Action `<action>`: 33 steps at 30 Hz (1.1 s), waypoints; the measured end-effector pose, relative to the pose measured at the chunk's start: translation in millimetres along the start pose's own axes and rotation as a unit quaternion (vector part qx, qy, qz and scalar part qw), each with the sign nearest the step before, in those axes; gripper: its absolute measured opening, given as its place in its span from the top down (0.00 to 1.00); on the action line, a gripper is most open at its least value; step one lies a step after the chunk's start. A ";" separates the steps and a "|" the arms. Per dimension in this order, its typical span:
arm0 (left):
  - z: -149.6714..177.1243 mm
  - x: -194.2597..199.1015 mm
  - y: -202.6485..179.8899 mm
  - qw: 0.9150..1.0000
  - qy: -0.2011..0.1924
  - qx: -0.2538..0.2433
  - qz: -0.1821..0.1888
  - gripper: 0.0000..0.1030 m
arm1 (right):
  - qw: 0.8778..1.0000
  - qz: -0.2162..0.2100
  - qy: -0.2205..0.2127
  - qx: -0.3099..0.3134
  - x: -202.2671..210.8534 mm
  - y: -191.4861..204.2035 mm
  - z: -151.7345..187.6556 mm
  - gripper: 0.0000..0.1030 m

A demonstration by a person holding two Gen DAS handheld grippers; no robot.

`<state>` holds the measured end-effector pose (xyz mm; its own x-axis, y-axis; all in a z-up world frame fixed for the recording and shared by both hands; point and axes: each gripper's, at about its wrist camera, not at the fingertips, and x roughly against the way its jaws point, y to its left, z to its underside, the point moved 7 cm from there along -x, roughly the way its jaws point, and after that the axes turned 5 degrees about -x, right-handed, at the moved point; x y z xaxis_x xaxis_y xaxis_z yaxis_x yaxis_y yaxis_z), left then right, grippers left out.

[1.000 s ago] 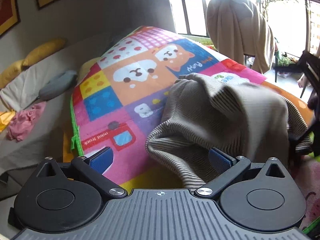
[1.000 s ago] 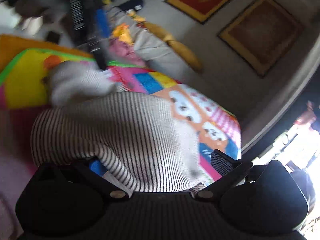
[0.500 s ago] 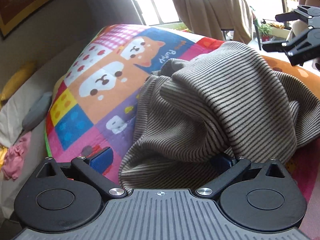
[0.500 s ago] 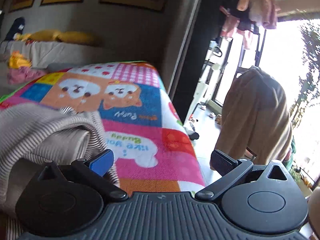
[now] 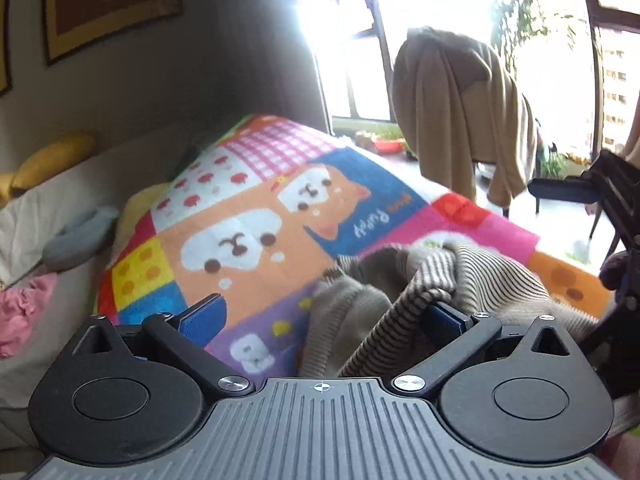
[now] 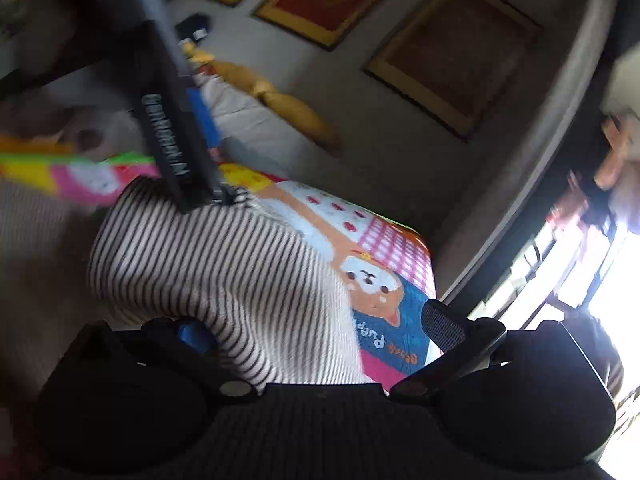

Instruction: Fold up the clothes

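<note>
A beige sweater with dark stripes lies bunched on a colourful cartoon play mat. My left gripper stands open over the mat, and a fold of the sweater drapes over its right finger. At the right edge a black finger of the right gripper shows. In the right wrist view, which is blurred, the sweater runs between the wide-open fingers of my right gripper and covers part of its left pad. The left gripper's finger reaches down to the sweater's far edge.
A brown cloth hangs over a chair by the bright window. A sofa on the left holds yellow cushions, a grey cushion and a pink cloth. Framed pictures hang on the wall.
The left gripper has lifted and pulled back, so the sweater fills less of its view. The right gripper swung from facing the window back onto the sweater.
</note>
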<state>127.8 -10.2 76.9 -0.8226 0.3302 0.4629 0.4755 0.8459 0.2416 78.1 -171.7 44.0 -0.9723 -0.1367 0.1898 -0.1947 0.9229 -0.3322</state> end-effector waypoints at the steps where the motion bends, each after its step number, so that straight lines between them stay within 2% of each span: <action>1: -9.3 6.6 9.3 1.000 -0.017 0.013 -0.005 0.00 | 0.997 0.036 0.008 -0.074 -12.3 -29.2 -4.7 0.00; 2: -15.6 13.3 19.2 0.999 -0.029 0.025 -0.010 0.00 | 0.987 0.088 0.018 -0.134 -21.0 -59.7 -2.6 0.00; 4: -14.1 18.7 26.9 0.999 -0.029 0.024 -0.011 0.00 | 0.954 0.188 0.035 -0.229 -32.6 -117.7 8.4 0.00; 5: -10.5 19.8 27.7 1.000 -0.025 0.017 -0.008 0.00 | 0.943 0.219 0.042 -0.249 -34.9 -139.6 17.6 0.00; 6: -5.7 19.6 26.4 1.000 -0.018 0.008 0.000 0.00 | 0.938 0.232 0.050 -0.254 -35.6 -151.4 24.7 0.00; 8: 13.6 8.5 5.5 0.998 0.015 -0.030 0.044 0.00 | 0.943 0.228 0.062 -0.233 -32.0 -153.7 34.3 0.00; 10: 32.3 -14.0 -21.6 0.994 0.047 -0.082 0.059 0.00 | 0.952 0.212 0.073 -0.208 -30.0 -147.6 41.0 0.00; 14: 26.5 -69.3 -58.3 0.986 0.053 -0.153 0.043 0.00 | 0.970 0.170 0.080 -0.156 -27.4 -114.9 38.3 0.00; 16: 9.5 -92.1 -64.2 0.983 0.034 -0.178 0.011 0.00 | 0.974 0.166 0.073 -0.132 -30.5 -108.2 31.4 0.00; 17: 0.5 -102.1 -58.4 0.981 0.023 -0.191 -0.036 0.00 | 0.976 0.167 0.074 -0.118 -33.8 -106.4 28.8 0.00; 18: -7.4 -108.7 -44.6 0.976 0.019 -0.194 -0.098 0.00 | 0.977 0.166 0.078 -0.104 -37.6 -106.5 27.3 0.00; 20: -13.2 -103.4 -2.0 0.969 0.014 -0.162 -0.188 0.00 | 0.978 0.167 0.087 -0.087 -39.5 -109.1 29.5 0.00; 21: -9.6 -93.2 26.0 0.963 0.013 -0.136 -0.232 0.00 | 0.978 0.166 0.093 -0.080 -39.2 -111.2 34.0 0.00; 23: 9.6 -71.4 82.5 0.943 0.013 -0.106 -0.316 0.00 | 0.978 0.165 0.105 -0.067 -38.3 -115.7 43.8 0.00; 25: 41.3 -51.5 133.7 0.925 0.042 -0.085 -0.369 0.00 | 0.978 0.161 0.121 -0.057 -40.5 -118.4 54.5 0.00; 26: 59.2 -44.1 154.3 0.920 0.071 -0.072 -0.378 0.00 | 0.979 0.155 0.124 -0.055 -45.8 -116.8 55.0 0.00; 28: 93.2 -31.0 183.8 0.920 0.125 -0.028 -0.371 0.00 | 0.980 0.143 0.128 -0.052 -56.8 -113.2 54.8 0.00; 29: 104.9 -24.4 191.4 0.919 0.141 -0.002 -0.367 0.00 | 0.981 0.138 0.130 -0.051 -62.3 -111.4 54.7 0.00; 30: 110.7 -18.8 194.4 0.919 0.145 0.018 -0.365 0.00 | 0.983 0.124 0.125 -0.047 -69.1 -105.6 49.0 0.00; 31: 109.2 -14.4 192.4 0.923 0.137 0.029 -0.358 0.00 | 0.986 0.110 0.118 -0.043 -76.0 -99.3 42.7 0.00; 33: 104.9 -5.9 187.9 0.931 0.119 0.051 -0.341 0.00 | 0.990 0.045 0.135 -0.023 -92.2 -76.6 36.4 0.00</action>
<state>189.3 190.7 30.1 -0.8239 -0.3900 0.4112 -0.1740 0.8646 0.4715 177.9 -242.9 18.3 -0.9142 0.0420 0.4031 -0.0966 0.9434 -0.3173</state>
